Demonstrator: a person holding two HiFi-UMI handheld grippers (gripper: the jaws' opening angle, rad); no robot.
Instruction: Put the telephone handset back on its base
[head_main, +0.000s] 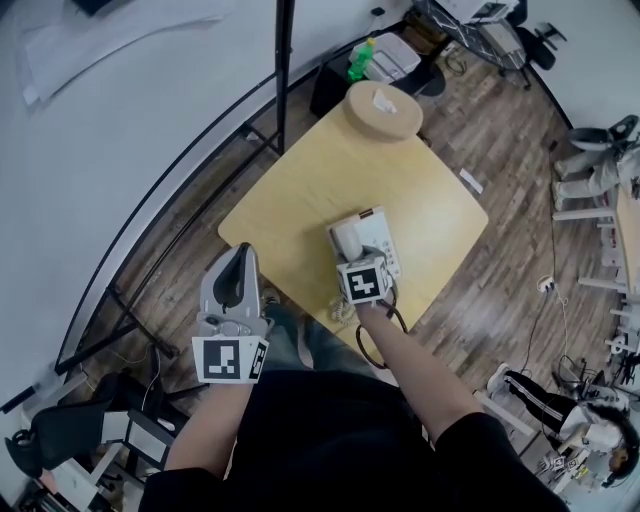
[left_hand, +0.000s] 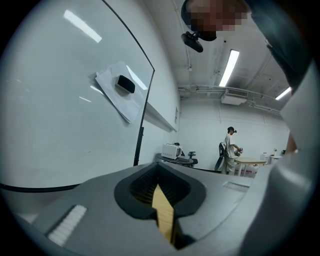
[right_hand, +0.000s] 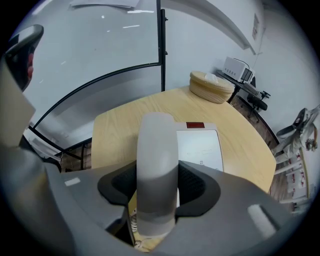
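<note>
The pale grey telephone handset (right_hand: 157, 165) is clamped between the pads of my right gripper (right_hand: 159, 184). It stands lengthwise along the left side of the white telephone base (right_hand: 200, 147). From the head view, the right gripper (head_main: 352, 252) holds the handset (head_main: 346, 238) at the near edge of the base (head_main: 378, 236), on the light wooden table (head_main: 300, 190). Whether the handset rests in its cradle I cannot tell. My left gripper (head_main: 237, 262) hovers off the table's near left corner with its jaws together and nothing in them. Only a sliver of table shows between the jaws of the left gripper (left_hand: 161, 195).
A round wooden tissue box (head_main: 382, 110) sits at the table's far corner. The coiled phone cord (head_main: 345, 308) hangs over the near edge, beside a black cable loop (head_main: 375, 342). A curved white wall and a black pole (head_main: 284, 70) stand to the left. A person (left_hand: 230, 150) stands far off.
</note>
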